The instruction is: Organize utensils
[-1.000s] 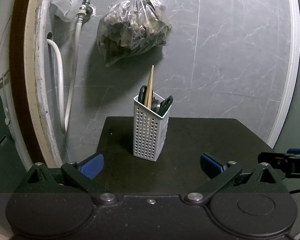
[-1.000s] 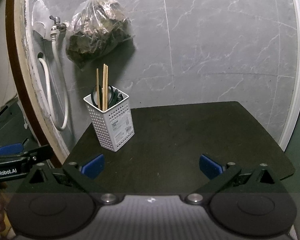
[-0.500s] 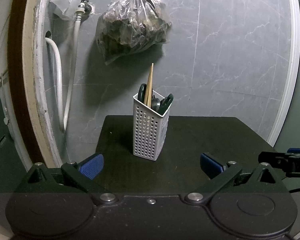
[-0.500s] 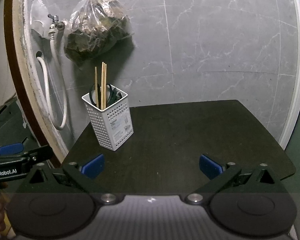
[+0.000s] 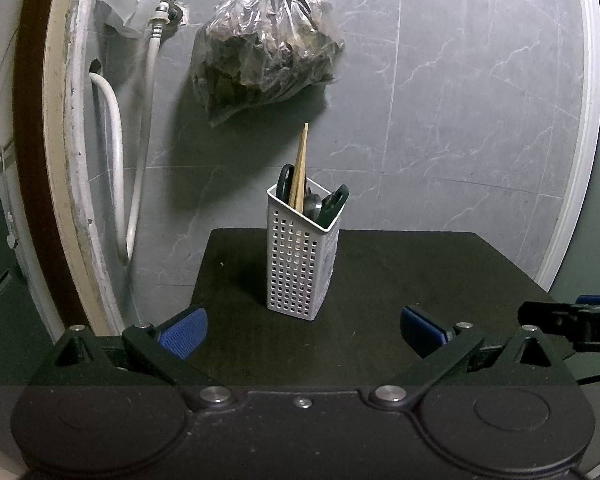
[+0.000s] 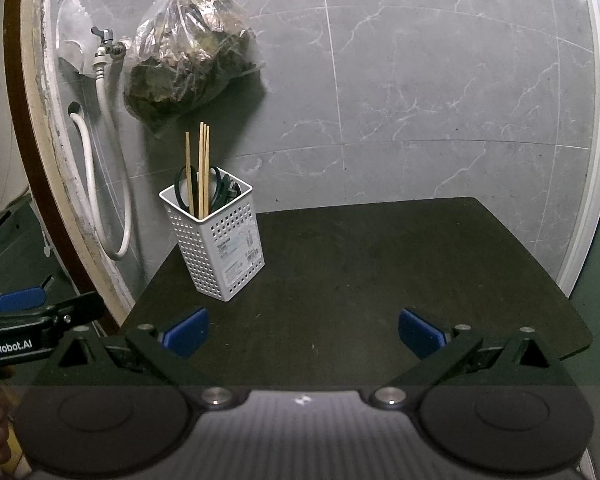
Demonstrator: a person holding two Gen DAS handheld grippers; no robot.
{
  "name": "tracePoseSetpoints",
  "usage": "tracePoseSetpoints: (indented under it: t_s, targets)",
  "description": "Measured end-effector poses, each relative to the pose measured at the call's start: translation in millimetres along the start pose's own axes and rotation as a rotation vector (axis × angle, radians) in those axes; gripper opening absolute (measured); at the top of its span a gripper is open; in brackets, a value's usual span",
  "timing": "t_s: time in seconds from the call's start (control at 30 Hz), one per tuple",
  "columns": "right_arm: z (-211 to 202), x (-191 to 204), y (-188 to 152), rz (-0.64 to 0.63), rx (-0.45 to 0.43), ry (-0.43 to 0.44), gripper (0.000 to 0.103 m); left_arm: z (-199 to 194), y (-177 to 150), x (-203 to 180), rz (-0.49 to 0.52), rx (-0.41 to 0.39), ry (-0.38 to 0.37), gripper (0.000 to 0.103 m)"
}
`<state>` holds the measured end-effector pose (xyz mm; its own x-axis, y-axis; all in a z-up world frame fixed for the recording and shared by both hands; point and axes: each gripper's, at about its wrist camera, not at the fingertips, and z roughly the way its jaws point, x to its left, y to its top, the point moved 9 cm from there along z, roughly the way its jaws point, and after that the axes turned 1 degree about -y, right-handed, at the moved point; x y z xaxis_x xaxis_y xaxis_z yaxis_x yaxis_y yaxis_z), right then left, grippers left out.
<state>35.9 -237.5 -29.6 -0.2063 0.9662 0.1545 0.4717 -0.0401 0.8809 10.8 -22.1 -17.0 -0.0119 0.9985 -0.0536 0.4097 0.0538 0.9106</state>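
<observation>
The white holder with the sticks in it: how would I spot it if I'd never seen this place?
Find the dark table against the grey marble wall. Near its back left corner, below a hanging plastic bag, stands the white perforated holder. It is the only thing on the table, with wooden chopsticks poking above its rim and dark scissor handles beside them.

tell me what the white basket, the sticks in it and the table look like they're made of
Basket: looks like matte white moulded plastic, with a regular grid of punched holes.
Sticks: likely bamboo or wood, pale tan, thin and straight.
Table: dark matte board, faintly grained; wood or laminate, hard to tell.
</observation>
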Motion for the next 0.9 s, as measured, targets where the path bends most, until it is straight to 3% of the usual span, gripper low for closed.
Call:
tracePoseSetpoints:
  t_s: [0.9]
  targets:
    - [1.0, -2.8, 1.0, -0.002, -0.005, 0.002, 0.103, 3.1, -0.9, -0.8, 0.003, 0.001, 0.0, 0.102]
